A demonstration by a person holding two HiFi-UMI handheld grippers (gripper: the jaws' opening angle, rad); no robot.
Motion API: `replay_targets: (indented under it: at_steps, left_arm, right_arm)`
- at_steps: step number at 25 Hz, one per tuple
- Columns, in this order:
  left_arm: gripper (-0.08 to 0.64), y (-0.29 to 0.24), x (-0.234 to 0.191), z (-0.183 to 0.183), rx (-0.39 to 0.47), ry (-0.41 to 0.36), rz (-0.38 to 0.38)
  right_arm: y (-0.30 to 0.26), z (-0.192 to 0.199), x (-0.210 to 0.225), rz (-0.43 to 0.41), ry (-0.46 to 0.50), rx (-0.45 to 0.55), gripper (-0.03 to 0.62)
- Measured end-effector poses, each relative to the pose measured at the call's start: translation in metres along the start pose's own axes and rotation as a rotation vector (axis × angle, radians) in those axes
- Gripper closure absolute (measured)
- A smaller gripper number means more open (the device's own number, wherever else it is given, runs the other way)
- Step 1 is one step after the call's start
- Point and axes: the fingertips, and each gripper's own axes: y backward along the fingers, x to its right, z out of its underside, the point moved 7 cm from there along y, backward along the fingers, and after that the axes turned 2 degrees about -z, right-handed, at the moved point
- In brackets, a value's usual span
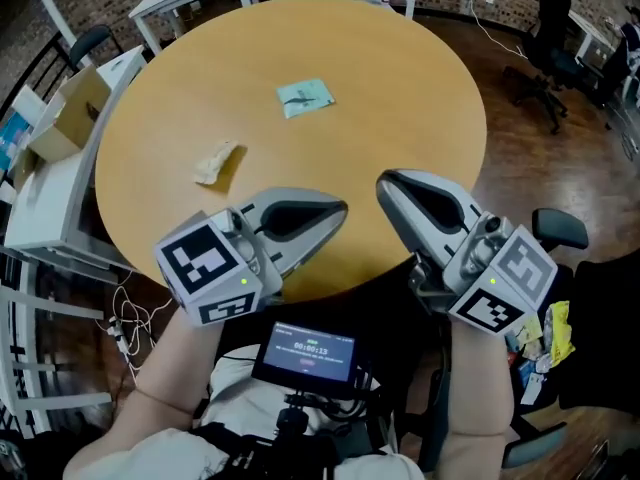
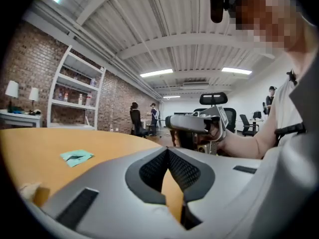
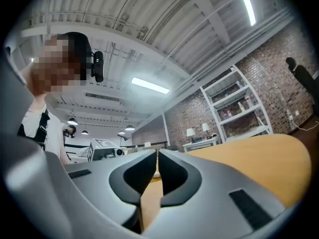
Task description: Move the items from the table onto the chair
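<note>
Two things lie on the round wooden surface (image 1: pixel 420 88): a flat teal packet (image 1: pixel 305 97) towards its far middle, and a crumpled pale wrapper (image 1: pixel 217 161) nearer the person and off to the left, well apart from the packet. Both claws hang over the near edge of the surface, close to the person's body, and neither touches either thing. The left claw (image 1: pixel 340 210) points across to the right, with the pale wrapper behind it to the left and the teal packet farther out beyond it. In its own view the left claw (image 2: pixel 168 151) has its tips brought together with nothing caught between them. There the teal packet (image 2: pixel 76 156) shows flat on the wood to the left, and the pale wrapper (image 2: pixel 29 189) sits at the lower left edge. The right claw (image 1: pixel 383 180) points up and to the left towards the middle of the surface, its tip near the left claw's tip but apart from it. The right claw (image 3: pixel 157 153) shows only a thin slit between its tips, and it holds nothing. From the left gripper view the right claw (image 2: pixel 172 122) is seen raised level above the surface's edge. A black chair (image 1: pixel 560 230) stands at the person's right, beside the surface, and a yellow packet (image 1: pixel 556 330) lies there with a few other small things that are too small to make out.
</note>
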Motion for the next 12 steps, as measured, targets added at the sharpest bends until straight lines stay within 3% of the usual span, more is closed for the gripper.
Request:
replay_targets:
  at_steps: [7,12]
  left_arm:
    - [0.549,0.076,-0.058,0.037,-0.056,0.041,-0.215]
    - [0.549,0.119,-0.084,0.052,-0.043,0.089,-0.299]
  right_arm:
    - [-0.093,0.034,-0.017,-0.13,0.007,-0.099,0.574]
    - [-0.135,0.058,-0.032,-0.193,-0.001,-0.157,0.574]
